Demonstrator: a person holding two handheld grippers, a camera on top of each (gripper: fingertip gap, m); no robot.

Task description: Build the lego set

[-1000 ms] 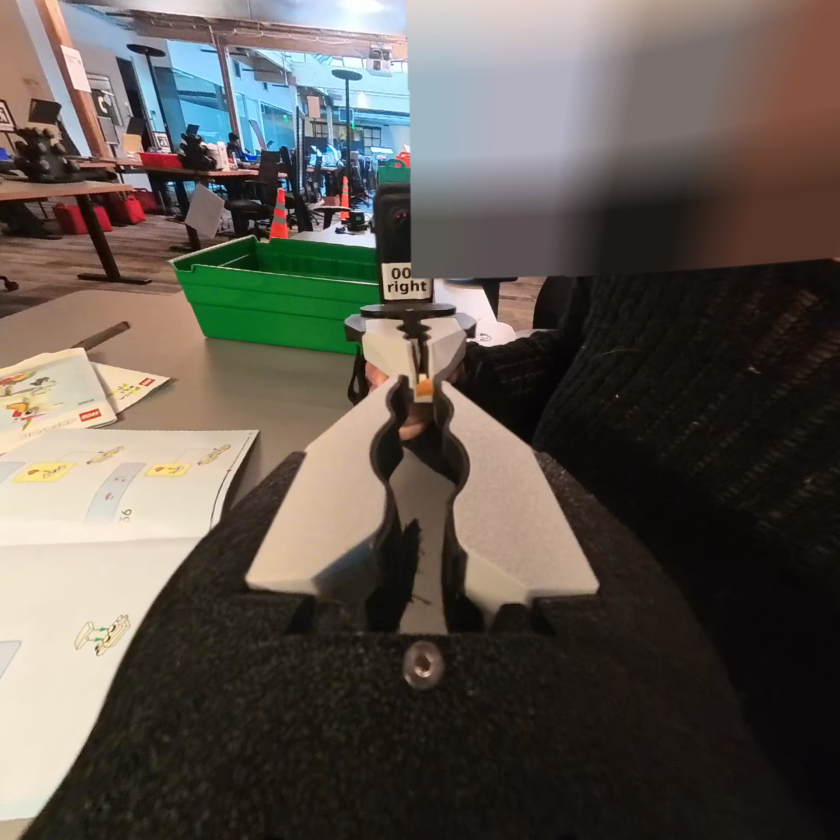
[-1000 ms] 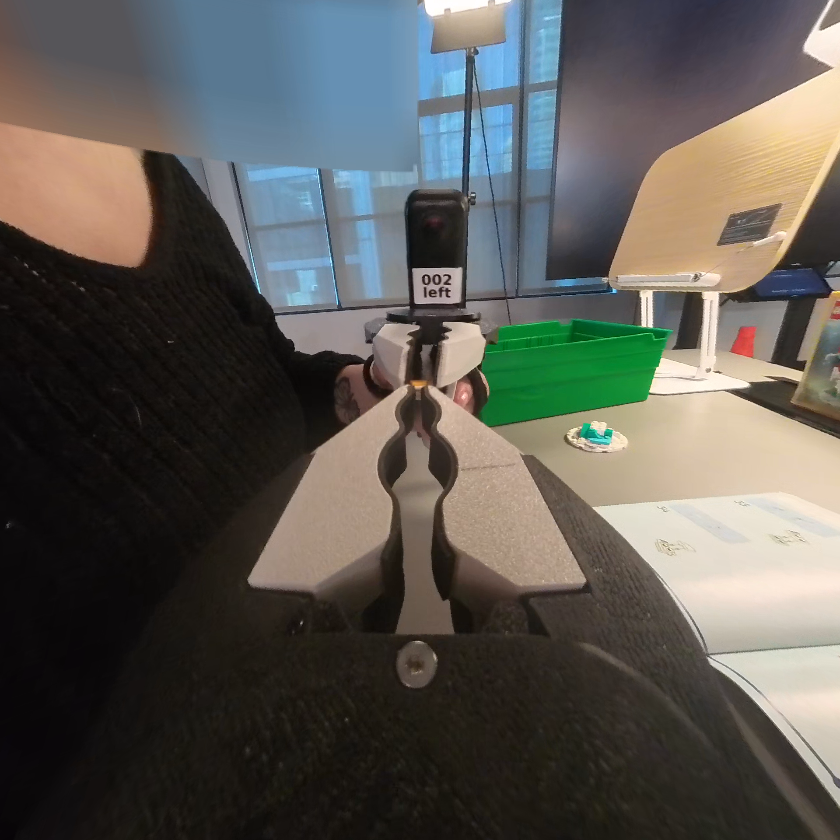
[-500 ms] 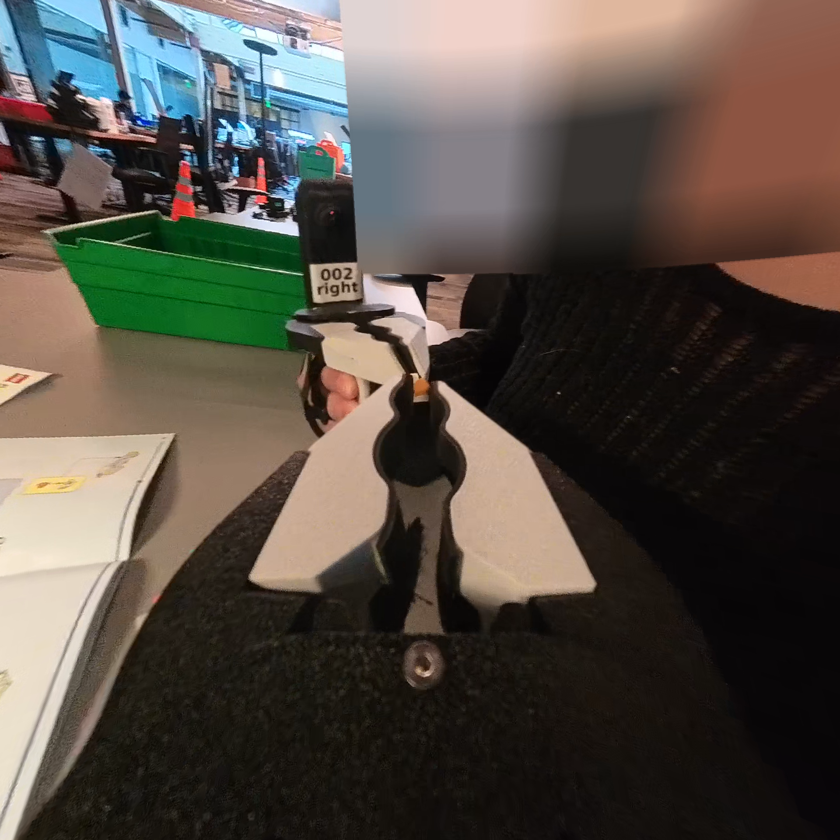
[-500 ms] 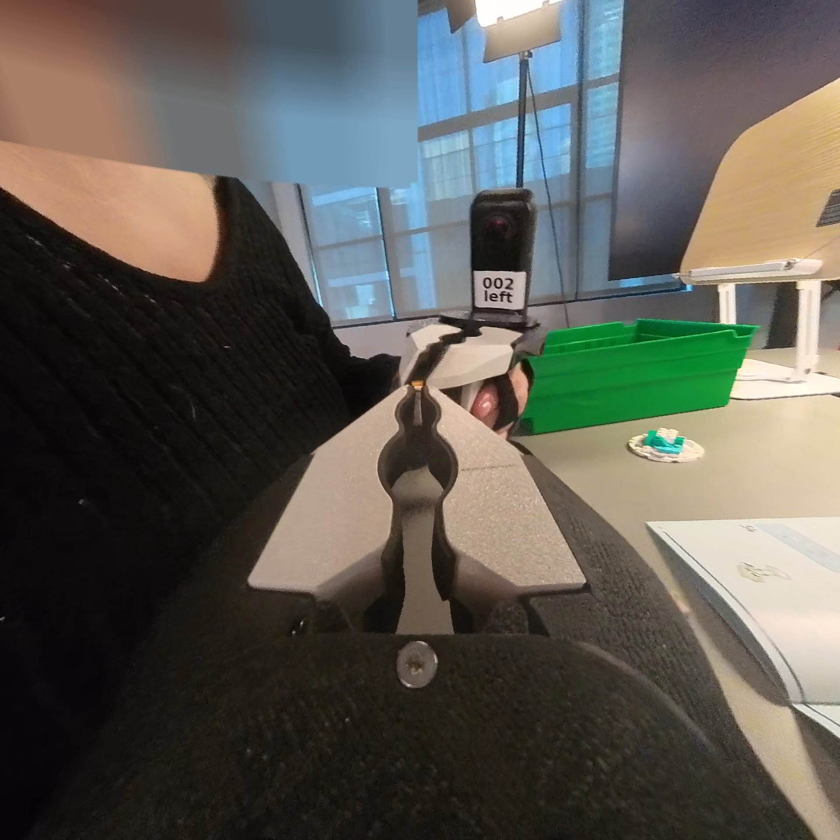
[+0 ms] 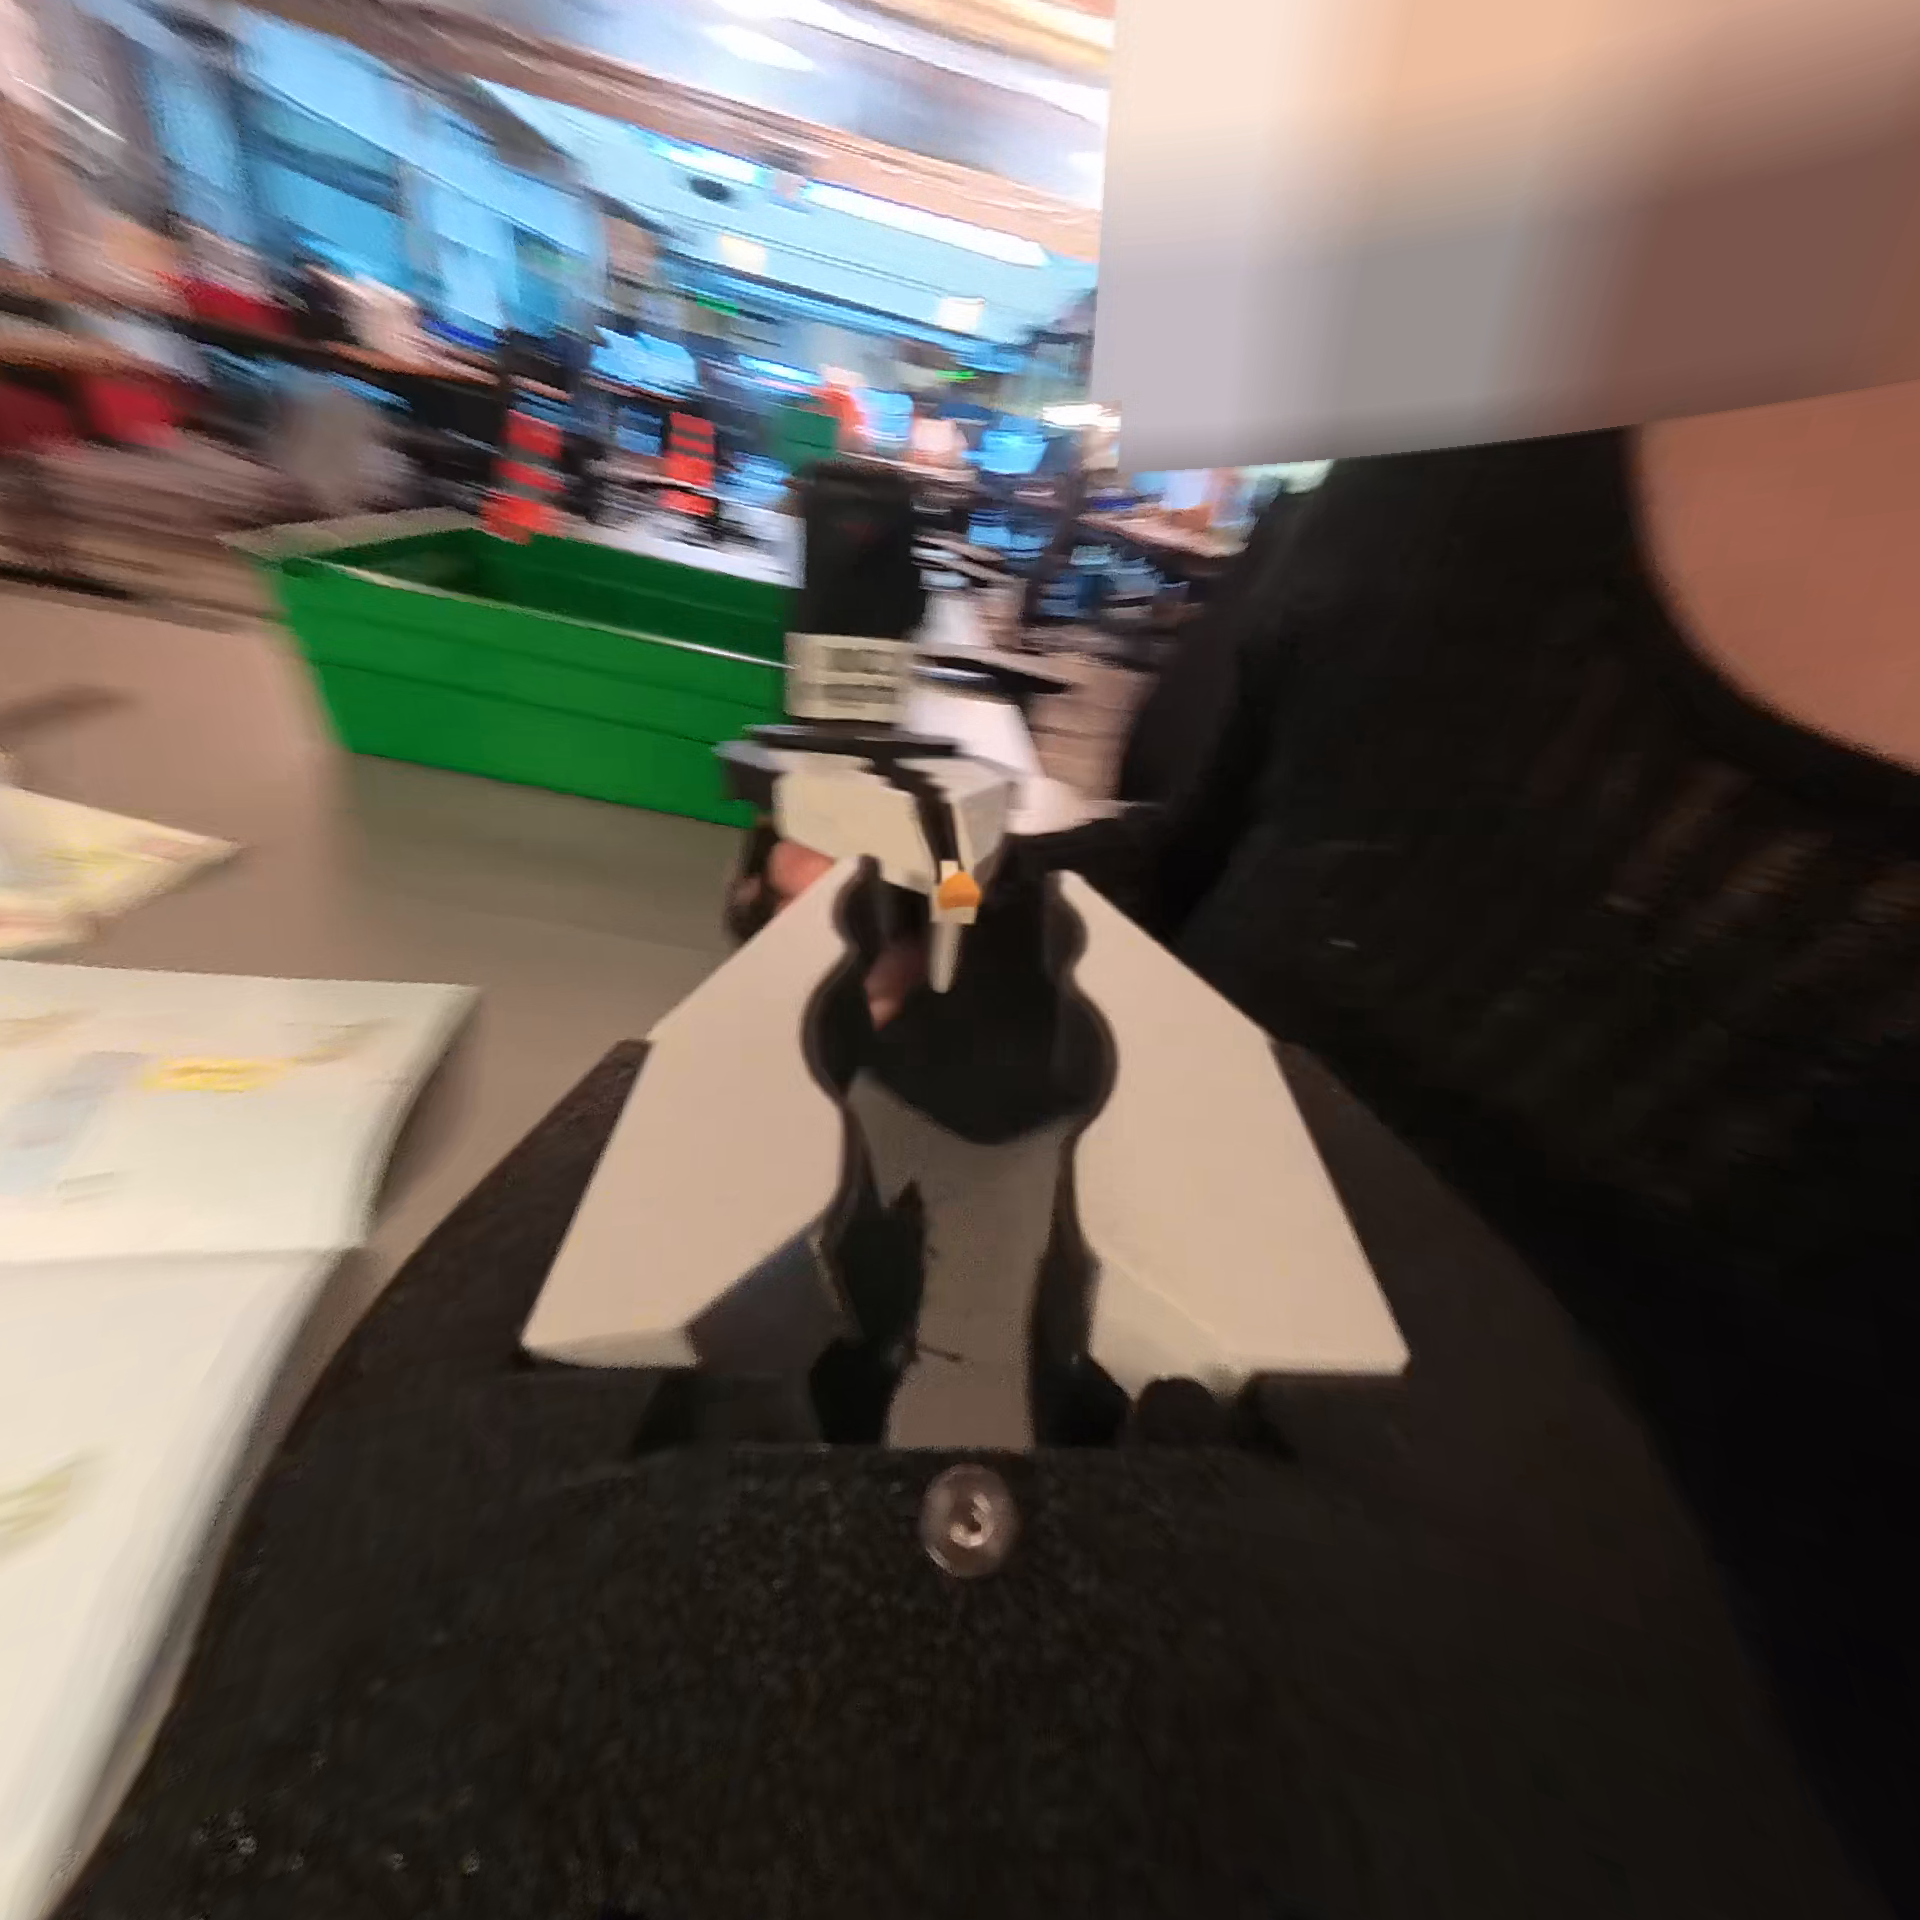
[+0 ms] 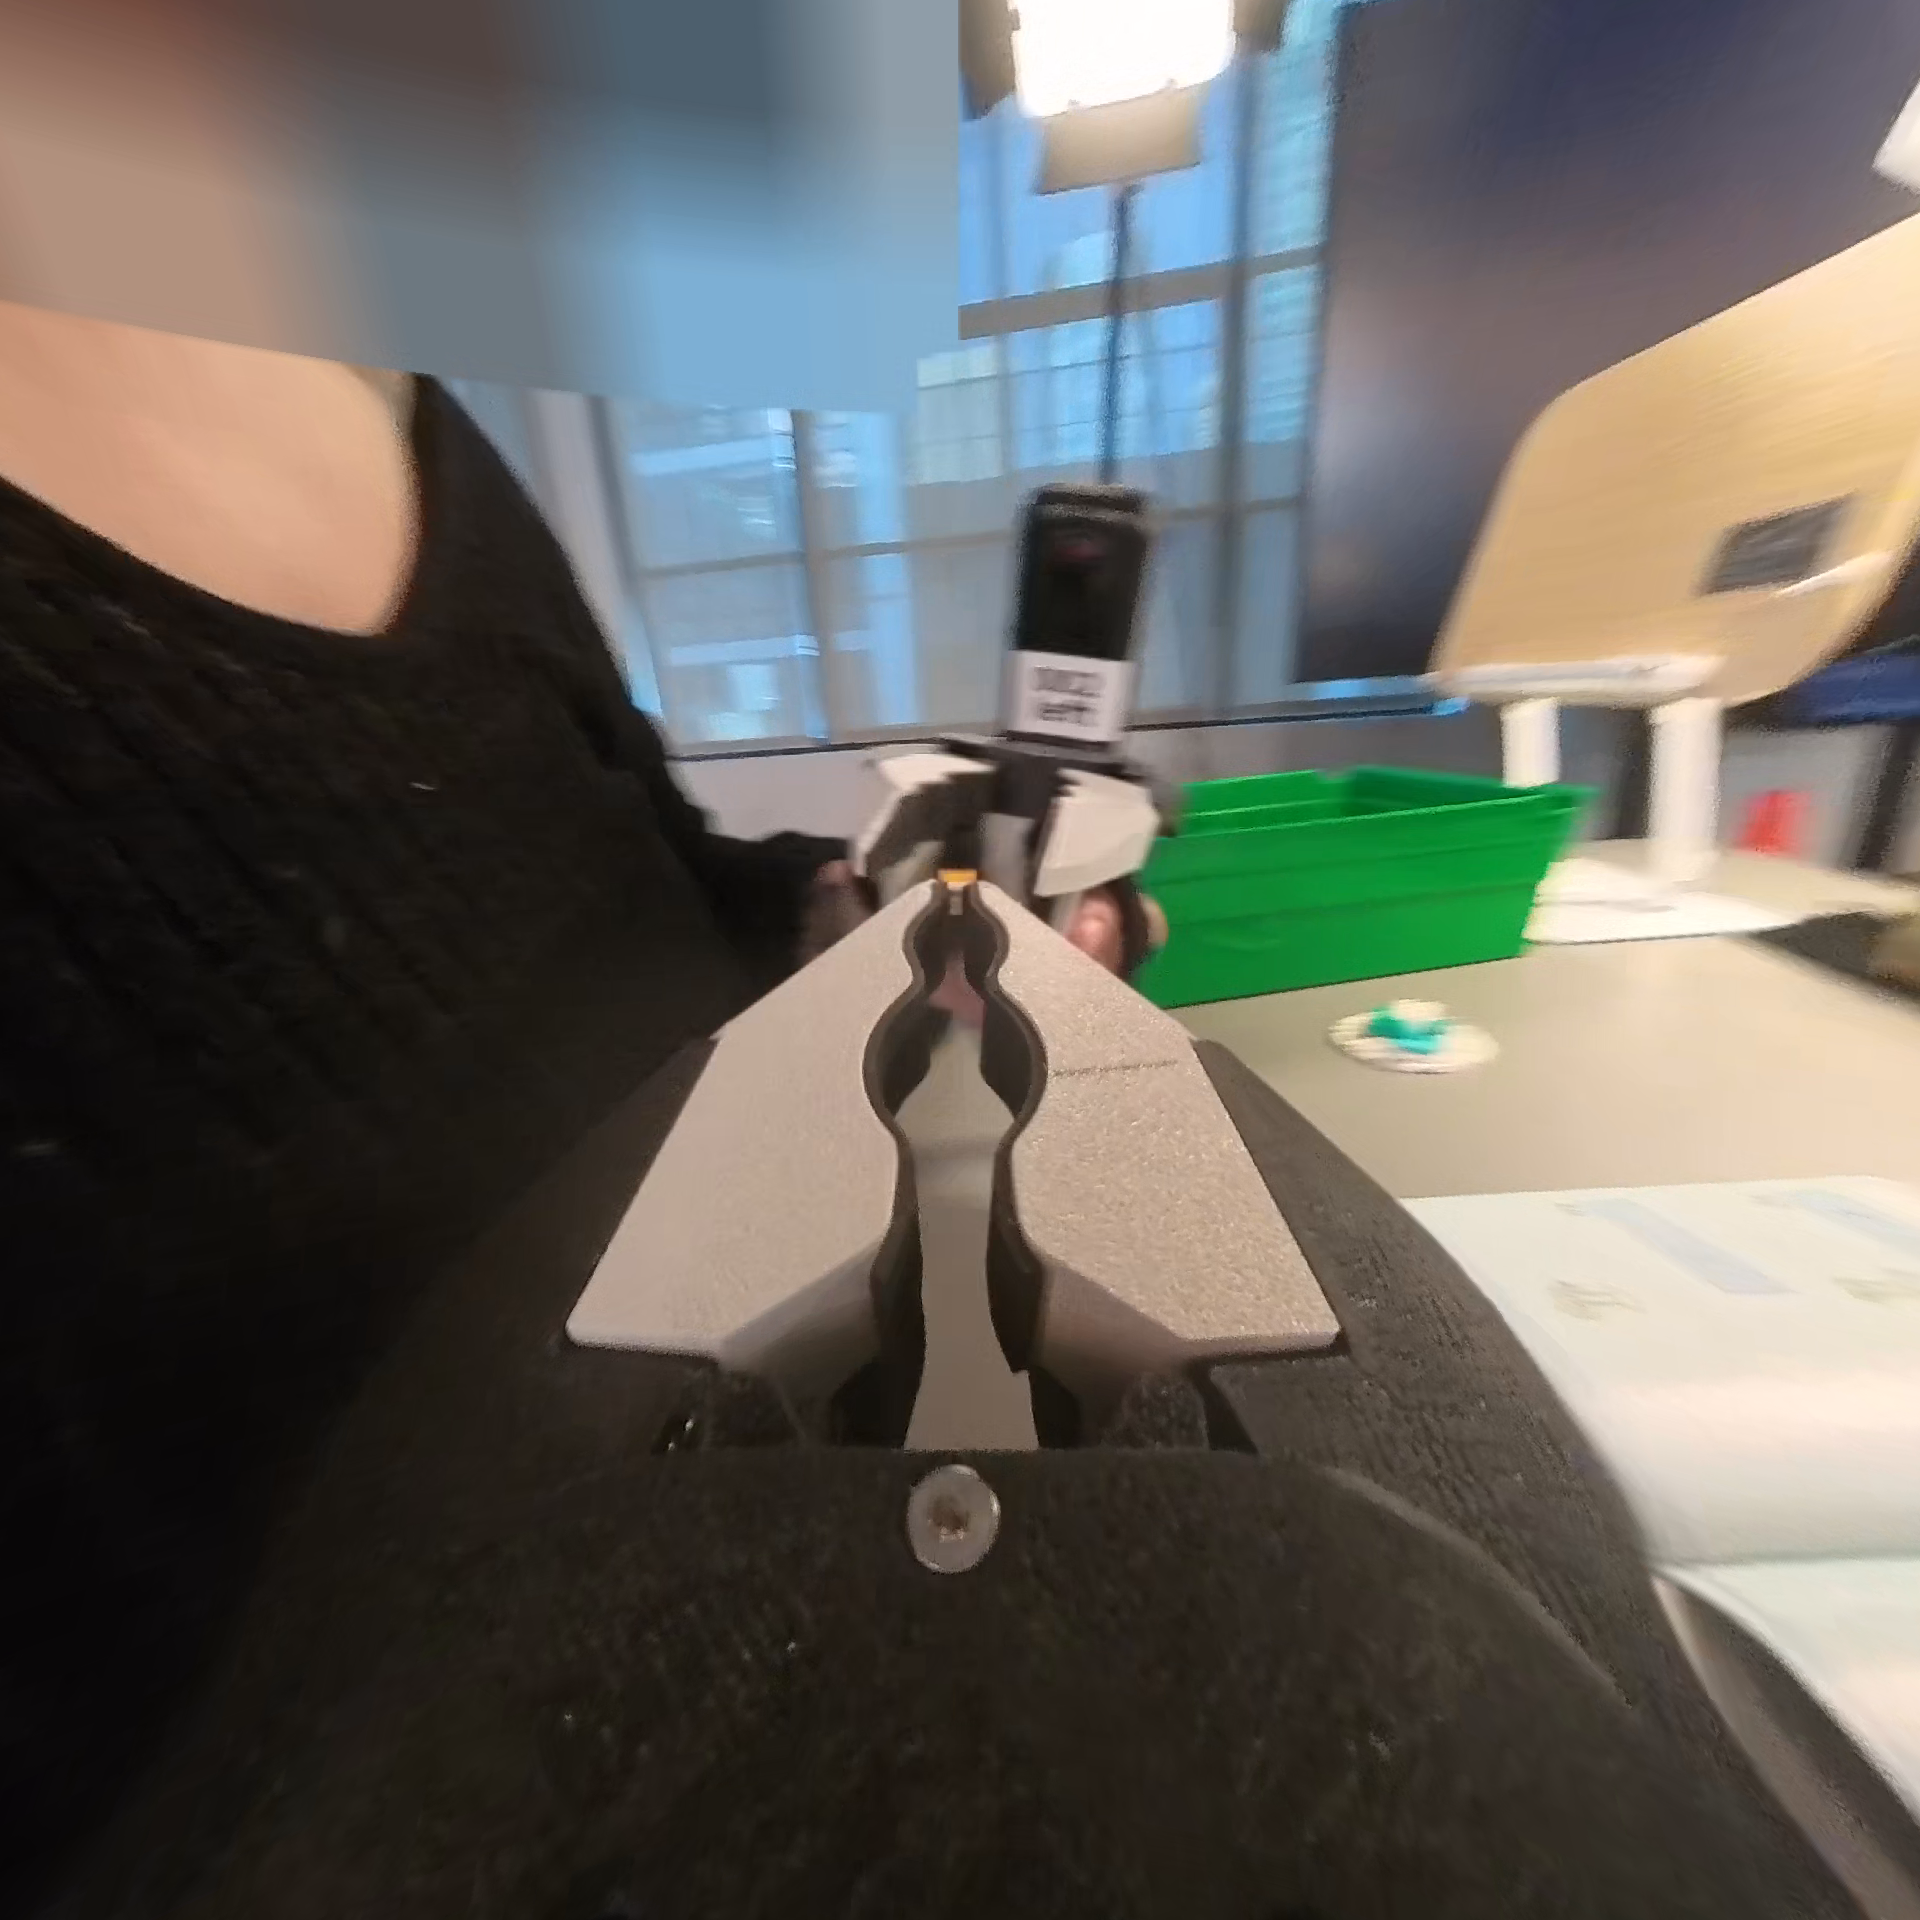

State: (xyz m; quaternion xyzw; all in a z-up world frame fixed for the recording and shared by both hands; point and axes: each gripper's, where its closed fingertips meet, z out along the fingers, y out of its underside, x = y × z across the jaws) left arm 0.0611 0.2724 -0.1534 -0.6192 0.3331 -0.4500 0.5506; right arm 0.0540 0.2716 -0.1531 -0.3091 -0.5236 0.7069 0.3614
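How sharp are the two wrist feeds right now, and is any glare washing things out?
Left wrist view: heavy motion blur smears the green bin and instruction booklet; the orange piece is still discernible. Right wrist view: milder blur, the own fingers crisp; the studio light overhead blows out white.
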